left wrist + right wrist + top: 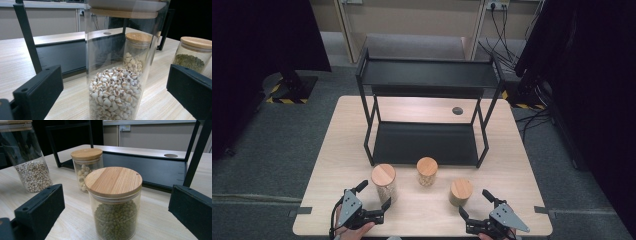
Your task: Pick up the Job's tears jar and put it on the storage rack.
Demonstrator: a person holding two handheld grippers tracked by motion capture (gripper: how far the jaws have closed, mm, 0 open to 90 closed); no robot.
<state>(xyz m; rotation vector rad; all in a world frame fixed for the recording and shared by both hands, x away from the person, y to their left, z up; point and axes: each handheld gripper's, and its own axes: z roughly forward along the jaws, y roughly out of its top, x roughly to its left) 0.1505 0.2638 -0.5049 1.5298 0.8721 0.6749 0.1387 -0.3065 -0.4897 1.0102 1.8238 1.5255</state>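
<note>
Three wooden-lidded glass jars stand in a row before a black two-tier shelf (427, 75). The tall jar (384, 182) (117, 75) holds small white grains. My left gripper (373, 195) (115, 85) is open, a jaw on each side of that jar with gaps left. The middle jar (427, 171) (86, 167) holds pale beans. The short jar (460, 192) (113, 202) is full of green beans. It stands just ahead of my open right gripper (474, 202) (116, 207), centred between its jaws and untouched.
The shelf's lower tray (424, 142) lies behind the jars, on a light wooden table (342, 150) with a cable hole (457, 110). Both gripper tips sit close to the near table edge. Dark curtains and cables surround the table on grey carpet.
</note>
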